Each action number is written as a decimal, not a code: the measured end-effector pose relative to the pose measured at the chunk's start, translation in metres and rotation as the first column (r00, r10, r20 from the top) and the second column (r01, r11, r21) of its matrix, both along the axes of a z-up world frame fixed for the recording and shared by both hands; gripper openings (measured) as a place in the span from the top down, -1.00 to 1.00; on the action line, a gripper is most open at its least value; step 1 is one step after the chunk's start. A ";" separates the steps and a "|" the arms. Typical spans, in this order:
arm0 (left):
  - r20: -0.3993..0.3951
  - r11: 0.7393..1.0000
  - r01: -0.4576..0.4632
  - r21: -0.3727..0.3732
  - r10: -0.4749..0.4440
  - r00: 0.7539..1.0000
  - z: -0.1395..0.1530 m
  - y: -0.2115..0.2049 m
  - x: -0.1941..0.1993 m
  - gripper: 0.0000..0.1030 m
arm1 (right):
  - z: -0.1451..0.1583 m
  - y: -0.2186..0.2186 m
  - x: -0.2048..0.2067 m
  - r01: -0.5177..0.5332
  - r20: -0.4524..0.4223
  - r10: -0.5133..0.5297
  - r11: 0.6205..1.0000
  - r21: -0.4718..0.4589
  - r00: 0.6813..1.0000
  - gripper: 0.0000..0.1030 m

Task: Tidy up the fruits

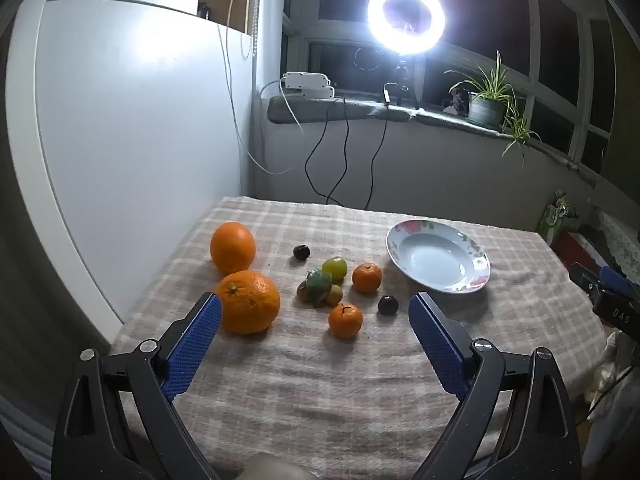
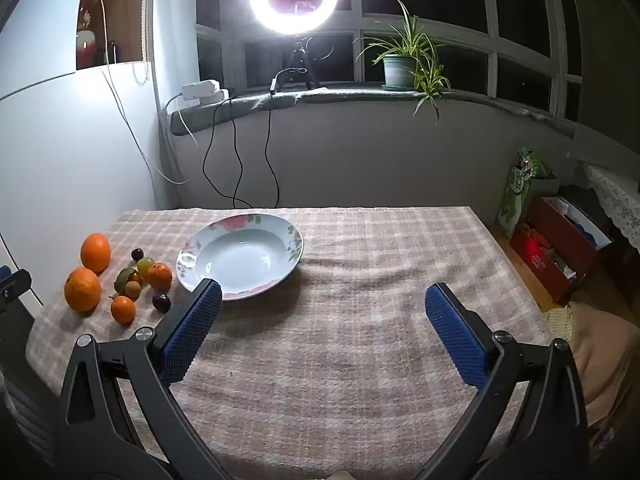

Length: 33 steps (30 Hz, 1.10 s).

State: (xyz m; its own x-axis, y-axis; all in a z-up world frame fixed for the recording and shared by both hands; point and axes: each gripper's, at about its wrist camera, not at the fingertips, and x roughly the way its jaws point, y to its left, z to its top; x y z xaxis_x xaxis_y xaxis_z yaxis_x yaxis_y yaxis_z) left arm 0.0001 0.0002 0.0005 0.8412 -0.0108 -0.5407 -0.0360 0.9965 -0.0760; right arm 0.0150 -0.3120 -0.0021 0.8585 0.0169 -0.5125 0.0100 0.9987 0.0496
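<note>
Fruit lies loose on the checked tablecloth (image 1: 320, 380): two big oranges (image 1: 248, 302) (image 1: 233, 247), two mandarins (image 1: 345, 320) (image 1: 366, 277), a green fruit (image 1: 335, 267), two dark plums (image 1: 388, 305) (image 1: 301, 251), and small brown fruits with a leaf (image 1: 319, 290). An empty floral plate (image 1: 438, 255) sits to their right. My left gripper (image 1: 315, 312) is open above the table, just short of the fruit, its left pad beside the near orange. My right gripper (image 2: 323, 300) is open and empty, its left pad over the plate's (image 2: 240, 256) near rim; the fruit (image 2: 120, 280) lies far left.
A white cabinet wall (image 1: 140, 140) borders the table's left side. A ring light (image 1: 406, 18), power strip with hanging cables (image 1: 308, 84) and a potted plant (image 1: 488, 100) stand on the windowsill behind. Boxes and bags (image 2: 560, 240) sit on the floor right of the table.
</note>
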 end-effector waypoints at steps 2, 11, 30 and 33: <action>-0.003 1.000 -0.001 0.007 0.001 1.000 0.001 0.000 0.000 -0.83 | -0.001 0.001 -0.001 0.005 -0.003 -0.005 1.000 0.002 1.000 -1.00; -0.005 1.000 -0.006 0.019 0.006 1.000 0.001 -0.001 0.002 -0.83 | 0.009 0.004 0.000 -0.003 0.017 0.003 1.000 -0.009 1.000 -1.00; 0.003 1.000 -0.006 0.009 0.006 1.000 0.004 -0.001 -0.002 -0.83 | 0.007 0.011 -0.005 -0.013 0.032 0.014 1.000 -0.020 0.999 -1.00; 0.002 1.000 -0.005 0.010 0.005 1.000 0.003 -0.001 -0.002 -0.84 | 0.006 0.011 -0.005 -0.013 0.030 0.014 1.000 -0.021 0.999 -1.00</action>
State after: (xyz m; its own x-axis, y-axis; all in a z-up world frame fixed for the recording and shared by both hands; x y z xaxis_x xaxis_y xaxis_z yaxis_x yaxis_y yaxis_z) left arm -0.0016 -0.0009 0.0037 0.8425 -0.0008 -0.5388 -0.0411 0.9970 -0.0658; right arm 0.0095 -0.3009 0.0042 0.8733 0.0182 -0.4869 -0.0045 0.9996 0.0293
